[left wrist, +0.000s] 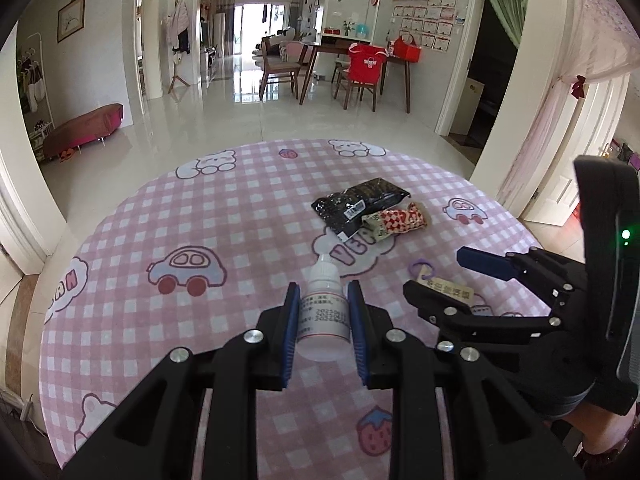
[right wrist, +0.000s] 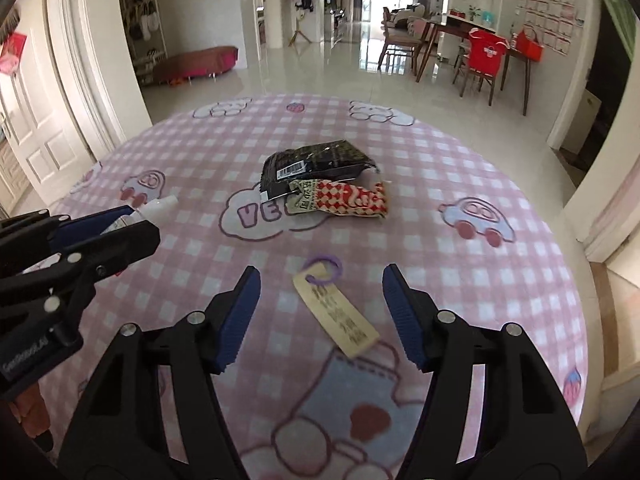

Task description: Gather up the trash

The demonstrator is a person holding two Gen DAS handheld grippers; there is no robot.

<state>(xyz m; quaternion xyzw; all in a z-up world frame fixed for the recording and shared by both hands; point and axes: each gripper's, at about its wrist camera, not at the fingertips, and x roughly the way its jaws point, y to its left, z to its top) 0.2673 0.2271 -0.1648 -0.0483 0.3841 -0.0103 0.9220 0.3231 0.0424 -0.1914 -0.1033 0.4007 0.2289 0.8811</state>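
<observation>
- Left wrist view: a small white plastic dropper bottle with a printed label [left wrist: 325, 312] is shown clamped between the blue ribbed pads of the left gripper [left wrist: 324, 326], its nozzle pointing away from the camera, over the round table covered in a pink checked cartoon-print cloth [left wrist: 160, 208].
- The grip is taken on the smooth round body; slippage or twisting of the bottle may be expected if it is swung quickly.
- Farther along the cloth a black crinkled foil snack packet [left wrist: 360, 202] is seen, with a red-and-white checked wrapper [left wrist: 400, 220] touching it and partly overlapping it. To the right, the right gripper [left wrist: 444, 276] is seen above a tan paper tag.
- Right wrist view: the jaws of the right gripper [right wrist: 320, 312] are shown apart, with nothing pressed between the pads; the tan paper tag on a purple plastic ring [right wrist: 336, 314] lies flat on the cloth between them.
- Because the tag lies flat and thin, it may be missed by the pads, or the cloth may be pinched and dragged with it.
- The left gripper [right wrist: 136, 220] stands near at the left; a collision may be caused by a careless sideways move.
</observation>
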